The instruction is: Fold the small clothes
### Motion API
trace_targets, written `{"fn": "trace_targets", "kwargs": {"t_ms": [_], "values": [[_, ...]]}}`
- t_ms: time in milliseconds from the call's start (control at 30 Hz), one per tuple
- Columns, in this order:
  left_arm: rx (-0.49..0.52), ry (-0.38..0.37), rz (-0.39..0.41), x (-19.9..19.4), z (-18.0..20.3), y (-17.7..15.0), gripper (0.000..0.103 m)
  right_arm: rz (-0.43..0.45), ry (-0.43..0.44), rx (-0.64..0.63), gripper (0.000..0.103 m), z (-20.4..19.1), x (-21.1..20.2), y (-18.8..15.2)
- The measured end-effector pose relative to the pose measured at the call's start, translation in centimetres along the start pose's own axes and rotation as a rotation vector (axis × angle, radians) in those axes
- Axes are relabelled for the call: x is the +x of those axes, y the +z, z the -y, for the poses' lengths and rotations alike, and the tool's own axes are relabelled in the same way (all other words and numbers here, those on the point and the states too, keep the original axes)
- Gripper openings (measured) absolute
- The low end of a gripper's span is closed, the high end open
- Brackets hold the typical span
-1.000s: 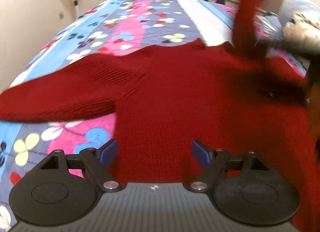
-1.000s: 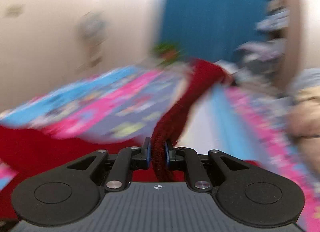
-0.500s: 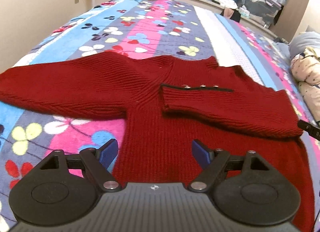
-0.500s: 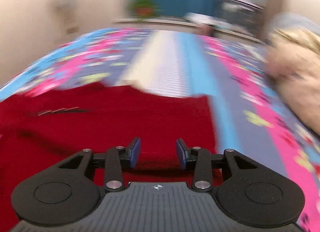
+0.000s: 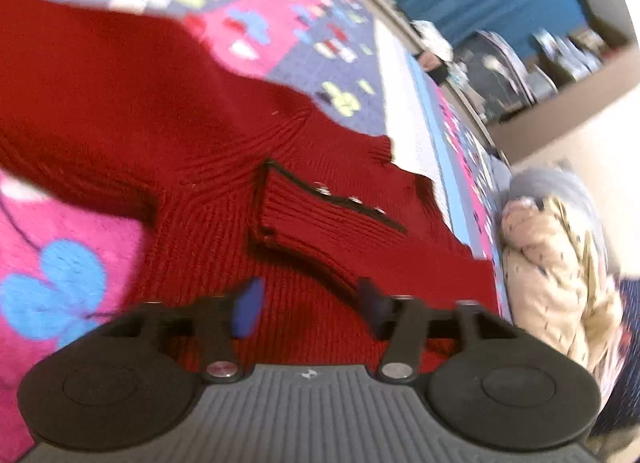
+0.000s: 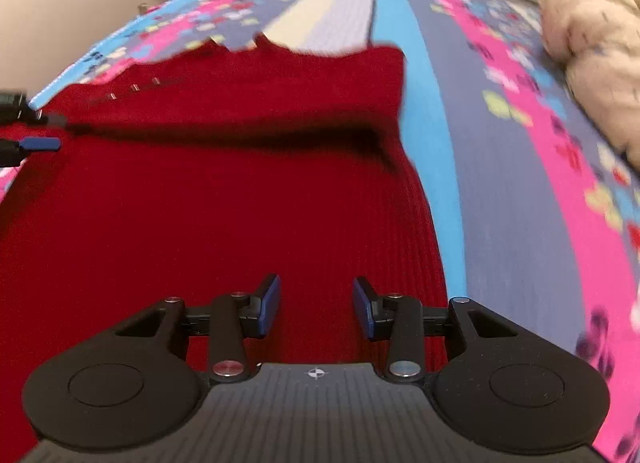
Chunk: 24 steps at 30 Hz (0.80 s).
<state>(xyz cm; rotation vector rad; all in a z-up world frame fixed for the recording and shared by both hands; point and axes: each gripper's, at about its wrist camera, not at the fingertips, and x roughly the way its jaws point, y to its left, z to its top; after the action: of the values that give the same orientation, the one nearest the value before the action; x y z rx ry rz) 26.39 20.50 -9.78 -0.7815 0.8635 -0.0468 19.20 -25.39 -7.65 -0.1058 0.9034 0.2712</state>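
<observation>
One sleeve folded across chest of red ribbed-knit sweater (image 5: 208,151), flat on patterned bed (image 6: 500,183) | step: sleeve folding; other sleeve (image 5: 80,111) lies outstretched | next: likely pinch its cuff, carry inward | left claw (image 5: 308,309) closing, nothing between jaws; right claw (image 6: 316,309) apart, empty, above lower body panel

The left gripper (image 5: 310,309) tilts over the red sweater (image 5: 168,135), jaws closing on nothing; the right gripper (image 6: 316,307) hovers above it, fingers parted and empty.
</observation>
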Motion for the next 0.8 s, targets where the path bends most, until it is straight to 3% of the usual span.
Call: {"fn": "trace_targets", "kwargs": {"t_ms": [100,167,200,367,400,500,567,633,700,800], "values": [[-0.03,-0.018,0.049,1.3,-0.3,1.1,0.062,0.015,0.001,0.02,0.044,0.4,-0.3,-0.6],[0.02,0.01,0.089,1.9,0.0,1.7,0.014,0.029,0.009,0.014,0.046,0.2,0.2,-0.6],[0.057,0.044,0.103,2.0,0.2,1.8,0.01,0.027,0.0,-0.003,0.047,0.1,0.7,-0.6],[0.249,0.11,0.349,-1.2,3.4,1.4,0.01,0.045,-0.014,-0.017,0.048,-0.4,1.5,-0.1],[0.266,0.14,0.36,-1.3,3.5,1.3,0.012,0.048,-0.017,-0.023,0.049,-0.5,1.7,0.0],[0.181,0.2,0.283,-0.4,2.1,2.1,0.015,0.057,-0.028,-0.034,0.049,-0.8,1.9,-0.1],[0.209,0.27,0.372,-1.6,2.9,1.9,0.016,0.065,-0.034,-0.044,0.049,-0.9,1.8,-0.2],[0.276,0.257,0.429,-2.6,4.3,1.5,0.026,0.07,-0.033,-0.045,0.049,-0.9,1.8,-0.3],[0.344,0.226,0.388,-1.8,5.0,0.9,0.027,0.073,-0.034,-0.04,0.049,-0.9,1.8,-0.3],[0.37,0.296,0.156,2.2,4.0,0.5,0.027,0.084,-0.039,-0.042,0.049,-0.9,1.8,-0.5]]}}
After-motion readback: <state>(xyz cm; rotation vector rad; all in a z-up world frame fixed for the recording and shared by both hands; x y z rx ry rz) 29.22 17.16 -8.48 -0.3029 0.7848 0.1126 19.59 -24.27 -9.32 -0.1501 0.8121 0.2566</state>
